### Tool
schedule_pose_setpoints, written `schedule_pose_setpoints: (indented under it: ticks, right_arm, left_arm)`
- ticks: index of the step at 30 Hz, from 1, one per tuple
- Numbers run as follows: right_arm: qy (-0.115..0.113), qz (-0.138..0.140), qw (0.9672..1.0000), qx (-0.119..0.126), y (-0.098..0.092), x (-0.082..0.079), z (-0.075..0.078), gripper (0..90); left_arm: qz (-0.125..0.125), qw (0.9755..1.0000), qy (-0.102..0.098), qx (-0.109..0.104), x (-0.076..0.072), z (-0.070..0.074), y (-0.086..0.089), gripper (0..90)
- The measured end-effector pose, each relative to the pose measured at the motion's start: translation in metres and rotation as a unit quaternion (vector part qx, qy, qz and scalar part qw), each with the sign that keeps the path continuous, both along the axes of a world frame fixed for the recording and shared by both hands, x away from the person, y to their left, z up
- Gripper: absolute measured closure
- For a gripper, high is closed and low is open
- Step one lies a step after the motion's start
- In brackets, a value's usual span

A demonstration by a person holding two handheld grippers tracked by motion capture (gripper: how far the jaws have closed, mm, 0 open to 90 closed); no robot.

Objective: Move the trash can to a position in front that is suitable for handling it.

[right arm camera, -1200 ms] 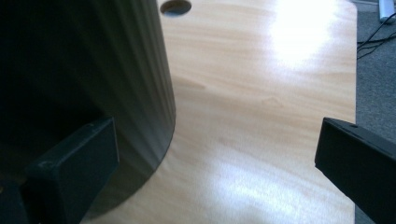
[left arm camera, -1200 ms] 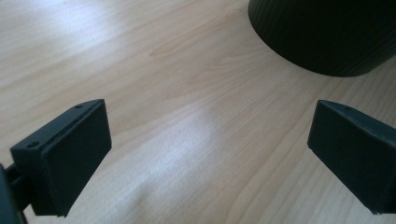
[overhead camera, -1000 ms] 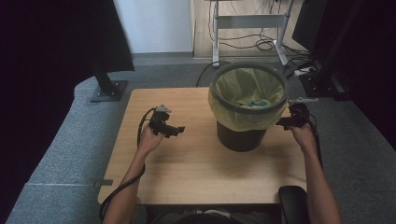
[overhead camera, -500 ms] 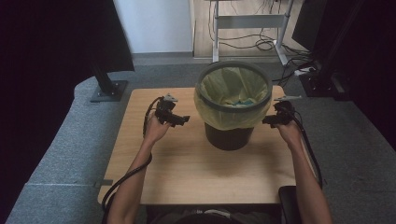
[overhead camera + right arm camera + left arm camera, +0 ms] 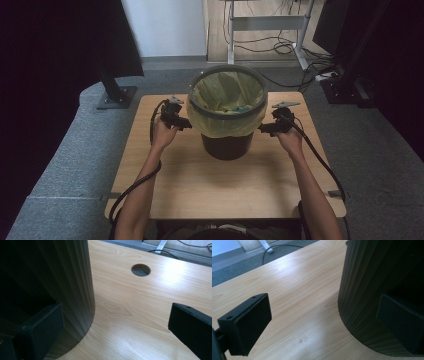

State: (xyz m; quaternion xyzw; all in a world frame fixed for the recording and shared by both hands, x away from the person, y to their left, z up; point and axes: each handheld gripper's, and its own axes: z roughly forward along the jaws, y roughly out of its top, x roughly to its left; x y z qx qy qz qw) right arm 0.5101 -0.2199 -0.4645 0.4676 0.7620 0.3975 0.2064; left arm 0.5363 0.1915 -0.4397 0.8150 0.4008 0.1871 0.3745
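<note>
Black bin [image 5: 227, 145]: upright on the wooden table [image 5: 200, 190], toward its far edge, midway between its side edges; yellow liner [image 5: 225, 117] folded over the rim.
Left gripper [image 5: 184, 126]: jaws spread, beside the bin's left wall.
Right gripper [image 5: 264, 130]: jaws spread, beside its right wall.

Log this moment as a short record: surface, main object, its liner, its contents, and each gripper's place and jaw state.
surface: wooden table, with a round cable hole
main object: black ribbed bin, upright, near the table's middle
liner: yellow bag folded over the rim
contents: some bits inside, too small to identify
left gripper: at the bin's left side, jaws open
right gripper: at the bin's right side, jaws open
contact: cannot tell whether either touches the bin
</note>
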Motion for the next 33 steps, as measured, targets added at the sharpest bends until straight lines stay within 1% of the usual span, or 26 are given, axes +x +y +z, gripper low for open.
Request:
schedule_pose_setpoints:
  ticks: [1,2,3,4,5,6,7,8,9,11,12,13,14,15,16,18,20,22,24,29,33]
  right_arm:
    - [0.001,0.003,1.0,0.0,0.002,0.001,0.0,0.0]
    - [0.002,0.002,1.0,-0.002,0.004,0.002,0.001,0.0]
    - [-0.002,-0.002,0.9999,-0.01,0.004,0.005,0.002,0.0]
    - [-0.002,-0.002,0.9999,-0.01,0.004,0.005,0.002,0.0]
    - [-0.005,-0.006,1.0,-0.006,0.004,0.007,0.002,0.0]
    - [-0.005,-0.008,0.9999,0.007,0.002,0.01,0.002,0.0]
    - [-0.006,-0.013,0.9997,0.021,0.0,0.014,0.002,0.0]
    - [-0.004,-0.016,0.9995,0.026,-0.001,0.016,0.002,0.0]
    - [-0.003,-0.015,0.9998,0.017,0.001,0.022,0.002,0.0]
    - [-0.009,-0.017,0.9998,0.001,0.004,0.026,0.003,0.0]
    - [-0.009,-0.017,0.9998,0.001,0.004,0.026,0.003,0.0]
    - [-0.01,-0.018,0.9998,0.0,0.005,0.029,0.003,0.0]
    - [-0.008,-0.02,0.9998,0.005,0.004,0.034,0.003,0.0]
    - [-0.007,-0.019,0.9998,0.004,0.004,0.035,0.003,0.0]
    - [-0.007,-0.019,0.9998,0.004,0.004,0.035,0.003,0.0]
    - [-0.013,-0.017,0.9998,-0.001,0.005,0.035,0.003,0.0]
    - [-0.012,-0.017,0.9998,-0.003,0.005,0.034,0.003,0.0]
    - [-0.016,-0.017,0.9997,-0.009,0.007,0.031,0.004,0.5]
    - [-0.02,-0.014,0.9996,-0.015,0.008,0.028,0.005,0.5]
    - [-0.024,-0.007,0.9996,-0.012,0.01,0.019,0.004,0.7]
    - [-0.024,0.003,0.9997,-0.007,0.012,0.011,0.003,0.7]
  left_arm:
    - [0.001,1.0,-0.005,0.003,0.0,0.001,0.001,0.0]
    - [0.002,1.0,-0.008,0.002,0.002,0.004,0.001,0.0]
    - [0.002,1.0,-0.008,0.002,0.002,0.004,0.001,0.0]
    - [0.004,1.0,-0.008,0.0,0.003,0.005,0.002,0.0]
    - [0.006,0.9999,-0.01,-0.005,0.006,0.007,0.002,0.0]
    - [0.007,0.9998,-0.009,-0.014,0.009,0.009,0.002,0.0]
    - [0.009,0.9998,-0.01,-0.013,0.011,0.01,0.002,0.0]
    - [0.009,0.9998,-0.014,-0.01,0.013,0.012,0.001,0.0]
    - [0.008,0.9998,-0.015,-0.011,0.019,0.013,0.001,0.0]
    - [0.009,0.9997,-0.014,-0.015,0.024,0.013,0.0,0.0]
    - [0.009,0.9997,-0.014,-0.015,0.024,0.013,0.0,0.0]
    - [0.008,0.9996,-0.013,-0.022,0.026,0.013,0.001,0.0]
    - [0.008,0.9996,-0.01,-0.026,0.027,0.012,0.001,0.0]
    - [0.008,0.9994,-0.011,-0.032,0.027,0.01,0.002,0.0]
    - [0.008,0.9994,-0.011,-0.032,0.027,0.01,0.002,0.0]
    - [0.013,0.9991,-0.02,-0.037,0.024,0.009,0.002,0.0]
    - [0.015,0.999,-0.022,-0.037,0.023,0.009,0.002,0.0]
    - [0.014,0.9989,-0.026,-0.037,0.02,0.008,0.003,0.2]
    - [0.012,0.9989,-0.026,-0.038,0.015,0.008,0.004,0.1]
    - [0.008,0.9987,-0.028,-0.043,0.003,0.007,0.008,0.1]
    - [0.004,0.9987,-0.031,-0.04,-0.009,0.007,0.012,0.0]
